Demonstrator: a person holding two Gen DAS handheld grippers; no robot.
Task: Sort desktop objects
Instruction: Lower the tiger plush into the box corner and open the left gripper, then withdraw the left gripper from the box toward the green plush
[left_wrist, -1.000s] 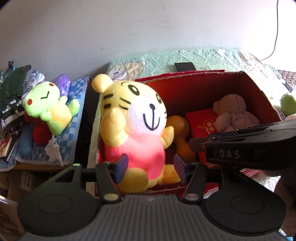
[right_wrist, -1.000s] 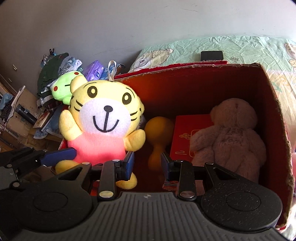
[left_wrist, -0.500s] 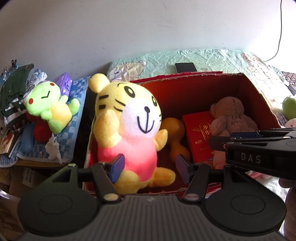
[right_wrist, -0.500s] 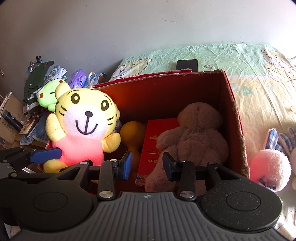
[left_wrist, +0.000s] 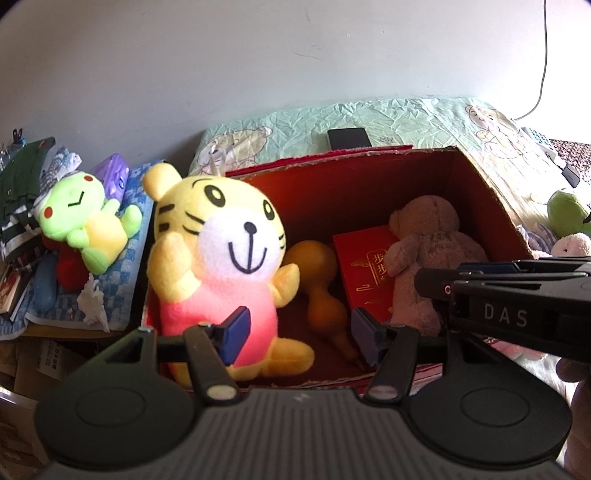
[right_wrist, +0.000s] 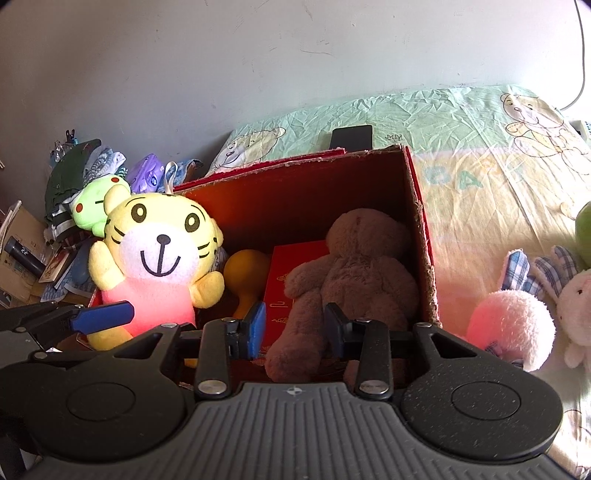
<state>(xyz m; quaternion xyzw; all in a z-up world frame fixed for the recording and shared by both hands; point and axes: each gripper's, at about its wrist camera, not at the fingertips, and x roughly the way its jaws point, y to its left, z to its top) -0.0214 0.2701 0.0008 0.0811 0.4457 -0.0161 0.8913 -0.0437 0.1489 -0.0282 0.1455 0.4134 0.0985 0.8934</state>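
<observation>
A yellow tiger plush (left_wrist: 218, 266) in a pink shirt sits upright at the left end of the open red cardboard box (left_wrist: 476, 184). Beside it in the box lie an orange gourd (left_wrist: 317, 280), a red booklet (left_wrist: 364, 269) and a brown teddy bear (right_wrist: 362, 266). My left gripper (left_wrist: 301, 339) hovers open at the box's near edge, just in front of the tiger, holding nothing. My right gripper (right_wrist: 295, 328) is open above the bear's leg, with nothing gripped. Its fingers (left_wrist: 443, 288) reach in from the right in the left wrist view.
The box stands on a green bear-print bedsheet (right_wrist: 480, 147) with a black phone (right_wrist: 351, 136) behind it. A pink plush (right_wrist: 509, 325) and a white bunny (right_wrist: 576, 302) lie right of the box. A green frog plush (left_wrist: 85, 221) and piled clutter sit to the left.
Both grippers have drawn back from the box. The left one, which flanked the tiger's base, is now clear of it. The right one has shifted right, from beside the tiger to the bear.
</observation>
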